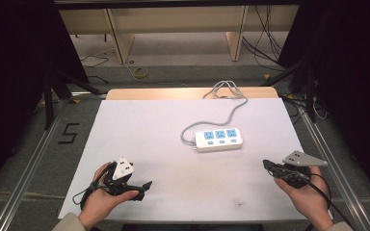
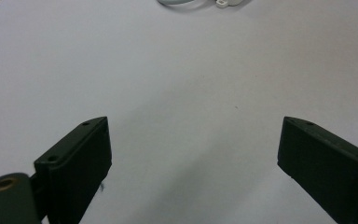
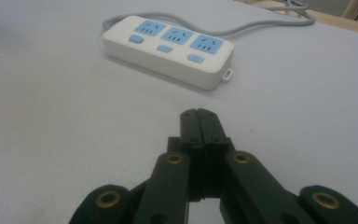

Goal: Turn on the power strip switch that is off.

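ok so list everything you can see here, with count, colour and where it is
power strip: one, white with three blue sockets, mid-table, right of centre
cord: one, grey, runs from the strip's left end to the far edge
table cover: one, white, over the wooden tabletop
number 5: one, black, on the floor left of the table
cables: several, dark, on the floor beyond the table
left tool: one, black, near left, jaws wide open, empty
right tool: one, black, near right, jaws shut, empty
hands: two, at the near edge, one per tool
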{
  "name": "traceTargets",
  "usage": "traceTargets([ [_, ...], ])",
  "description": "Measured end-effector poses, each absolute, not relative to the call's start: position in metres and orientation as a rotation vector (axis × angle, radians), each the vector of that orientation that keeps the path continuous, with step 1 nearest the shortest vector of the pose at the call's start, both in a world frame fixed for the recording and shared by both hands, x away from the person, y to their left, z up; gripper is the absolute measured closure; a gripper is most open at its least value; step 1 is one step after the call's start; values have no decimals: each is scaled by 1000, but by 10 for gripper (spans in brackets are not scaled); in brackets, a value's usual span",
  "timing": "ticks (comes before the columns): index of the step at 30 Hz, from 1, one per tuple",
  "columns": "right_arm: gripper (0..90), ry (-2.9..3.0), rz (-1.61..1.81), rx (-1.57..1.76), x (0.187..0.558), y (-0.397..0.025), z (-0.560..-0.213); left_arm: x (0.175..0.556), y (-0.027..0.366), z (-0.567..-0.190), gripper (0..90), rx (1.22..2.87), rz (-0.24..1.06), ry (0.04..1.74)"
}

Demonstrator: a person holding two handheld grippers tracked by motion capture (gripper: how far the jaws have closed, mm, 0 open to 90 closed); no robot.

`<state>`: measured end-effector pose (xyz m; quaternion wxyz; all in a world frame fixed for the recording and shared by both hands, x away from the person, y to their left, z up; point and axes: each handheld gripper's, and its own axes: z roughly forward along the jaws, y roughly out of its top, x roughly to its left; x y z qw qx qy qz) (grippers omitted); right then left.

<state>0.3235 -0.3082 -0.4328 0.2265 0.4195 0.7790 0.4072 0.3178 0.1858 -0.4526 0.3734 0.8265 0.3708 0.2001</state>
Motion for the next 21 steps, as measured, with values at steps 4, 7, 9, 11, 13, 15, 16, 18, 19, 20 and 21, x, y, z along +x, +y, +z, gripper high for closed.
traceTargets([
  [4,900,2150,1125,1160,326,-308,-431,318,185,-453,94,2124,510,946],
  [7,900,2157,1128,1159,329,-307,-431,318,185,-453,95,2124,511,949],
  [9,900,2156,1128,1156,330,-307,-431,318,185,-454,96,2121,507,951],
  [11,900,2167,1122,1163,333,-306,-432,318,185,-454,95,2126,504,949],
  [13,900,2176,1122,1172,335,-305,-432,318,184,-454,96,2128,503,950],
  [15,900,2180,1120,1172,336,-303,-432,318,182,-454,96,2129,500,945],
  [16,900,2180,1120,1172,336,-303,-432,318,182,-454,96,2130,505,940],
  [18,900,2184,1119,1167,337,-301,-431,318,181,-454,97,2126,503,940],
  [19,900,2185,1119,1167,337,-301,-431,318,181,-454,97,2130,505,937],
  [20,900,2185,1119,1167,337,-301,-431,318,181,-454,97,2127,505,942],
  [21,900,2186,1119,1166,337,-300,-431,318,181,-454,98,2127,504,941],
])
